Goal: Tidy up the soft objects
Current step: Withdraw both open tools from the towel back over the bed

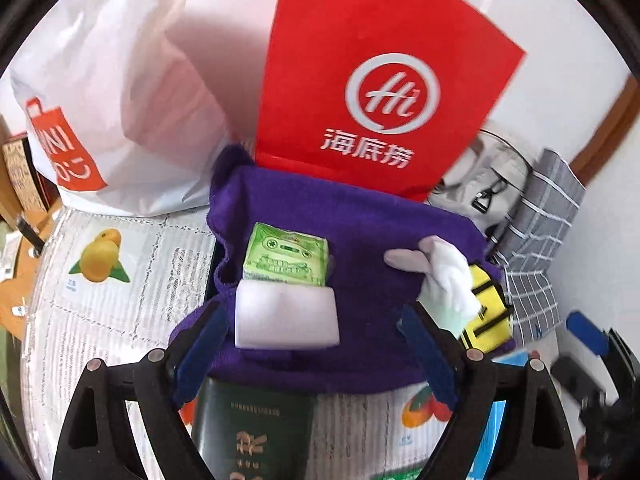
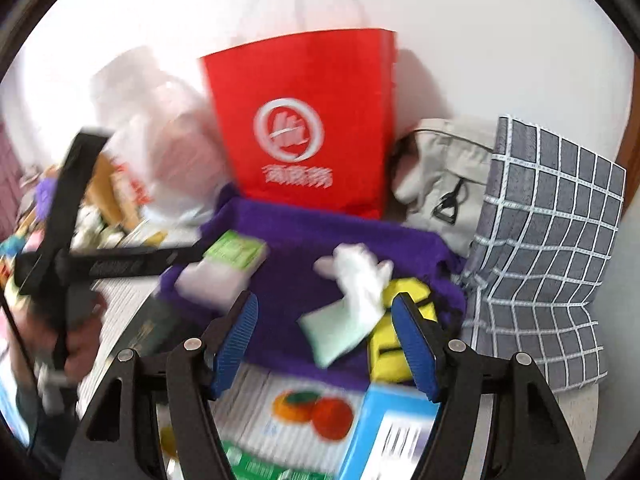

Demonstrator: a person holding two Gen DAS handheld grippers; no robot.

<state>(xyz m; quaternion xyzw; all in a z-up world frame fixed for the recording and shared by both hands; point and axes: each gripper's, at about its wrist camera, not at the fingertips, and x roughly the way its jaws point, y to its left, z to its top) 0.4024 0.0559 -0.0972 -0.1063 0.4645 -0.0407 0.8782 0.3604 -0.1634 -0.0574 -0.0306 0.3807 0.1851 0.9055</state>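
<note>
A purple cloth point(image 1: 360, 224) lies spread on the table. On it sit a white sponge block point(image 1: 286, 316), a green tissue pack point(image 1: 286, 256) behind it, a white glove point(image 1: 444, 280) and a yellow pouch point(image 1: 488, 320). My left gripper point(image 1: 312, 356) is open, its jaws on either side of the sponge just short of it. My right gripper point(image 2: 326, 340) is open above the cloth point(image 2: 288, 248), with the glove point(image 2: 356, 296) between its jaws and the yellow pouch point(image 2: 390, 344) by the right finger. The sponge point(image 2: 208, 280) and tissue pack point(image 2: 236, 254) lie to its left.
A red paper bag point(image 1: 360, 72) and a white plastic bag point(image 1: 112, 92) stand behind the cloth. A grey bag point(image 2: 444, 176) and a checked cloth point(image 2: 548, 240) lie at the right. A green booklet point(image 1: 252, 436) and a blue box point(image 2: 384, 436) lie in front.
</note>
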